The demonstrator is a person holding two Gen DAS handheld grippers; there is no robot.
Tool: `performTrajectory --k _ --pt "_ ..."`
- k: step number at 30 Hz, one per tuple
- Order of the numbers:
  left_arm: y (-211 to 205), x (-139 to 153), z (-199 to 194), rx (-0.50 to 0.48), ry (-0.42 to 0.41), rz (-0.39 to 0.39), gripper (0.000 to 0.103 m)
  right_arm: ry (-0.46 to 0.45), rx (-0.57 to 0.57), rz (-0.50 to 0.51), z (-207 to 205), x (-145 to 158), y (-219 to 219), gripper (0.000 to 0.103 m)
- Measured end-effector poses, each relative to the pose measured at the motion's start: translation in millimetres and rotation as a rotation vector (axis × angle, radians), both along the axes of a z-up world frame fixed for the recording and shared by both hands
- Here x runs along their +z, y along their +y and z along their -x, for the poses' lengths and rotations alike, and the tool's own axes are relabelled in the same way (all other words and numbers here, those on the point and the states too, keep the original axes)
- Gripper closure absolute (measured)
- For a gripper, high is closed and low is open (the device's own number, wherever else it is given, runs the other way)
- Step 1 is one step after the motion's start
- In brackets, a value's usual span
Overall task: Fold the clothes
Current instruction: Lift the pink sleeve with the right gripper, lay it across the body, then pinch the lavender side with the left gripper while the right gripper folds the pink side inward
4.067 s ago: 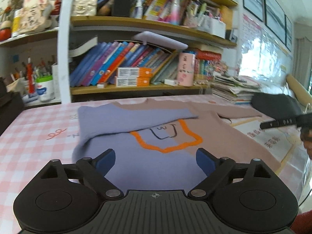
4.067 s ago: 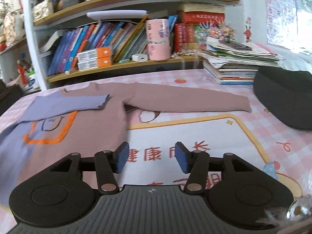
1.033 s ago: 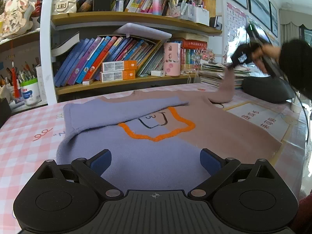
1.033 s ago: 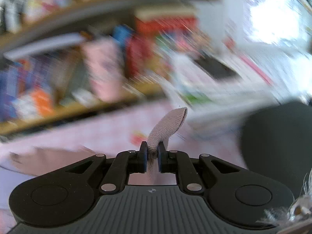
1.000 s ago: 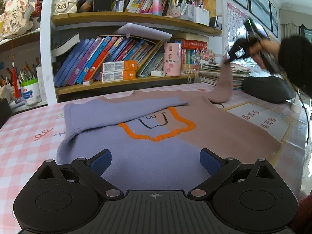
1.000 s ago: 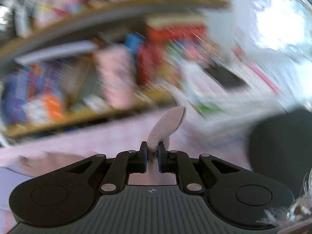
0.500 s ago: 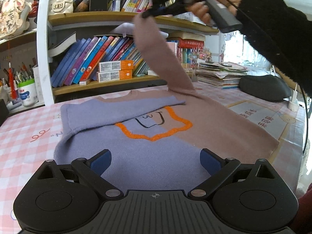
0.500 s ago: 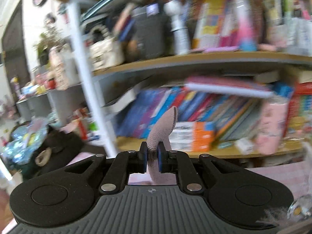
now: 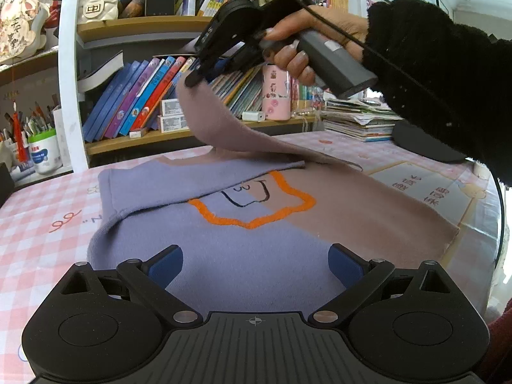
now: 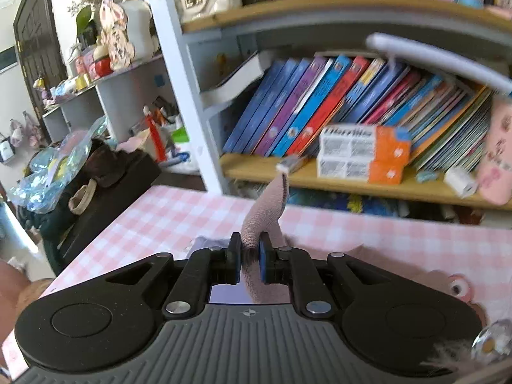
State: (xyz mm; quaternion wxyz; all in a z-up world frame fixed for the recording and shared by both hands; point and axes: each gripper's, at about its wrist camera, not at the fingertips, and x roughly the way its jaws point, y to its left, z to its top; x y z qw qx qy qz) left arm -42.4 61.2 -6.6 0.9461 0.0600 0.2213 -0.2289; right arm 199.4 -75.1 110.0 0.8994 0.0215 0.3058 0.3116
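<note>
A sweater (image 9: pixel 256 256), half lavender and half mauve with an orange outline on its chest, lies flat on the pink checked table (image 9: pixel 41 211). Its lavender sleeve is folded across the chest. My right gripper (image 9: pixel 192 80) is shut on the cuff of the mauve sleeve (image 9: pixel 224 128) and holds it up over the sweater's upper middle. In the right wrist view the sleeve cuff (image 10: pixel 265 211) sticks up between the blue pads of the right gripper (image 10: pixel 249 257). My left gripper (image 9: pixel 255 264) stands open above the sweater's lavender hem, with nothing between its fingers.
A bookshelf (image 9: pixel 153 134) full of books runs along the table's far edge. A pink mug (image 9: pixel 276 92), a stack of magazines (image 9: pixel 358 118) and a dark cap (image 9: pixel 425 142) sit at the far right. A pen cup (image 9: pixel 44 150) stands far left.
My right gripper has carried the mauve sleeve from the far right up and leftward over the sweater's body. The left gripper has stayed in place and open.
</note>
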Motion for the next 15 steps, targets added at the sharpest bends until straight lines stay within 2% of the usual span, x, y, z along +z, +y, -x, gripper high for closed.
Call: performTrajectory --k 4,8,15 --pt "-0.6 -0.3 -0.2 0.005 0.004 -0.008 0.004 0.024 0.027 -0.042 1.6 -3.5 2.3 0.069" --pt "-2.0 -0.5 -1.5 0.008 0.01 -0.018 0.004 0.015 0.026 -0.06 8.2 2.1 -8.5 0.068" --pt "-2.7 -0.8 -3.3 0.023 0.017 -0.027 0.004 0.026 0.007 0.006 51.2 -11.6 -52.7 0.066"
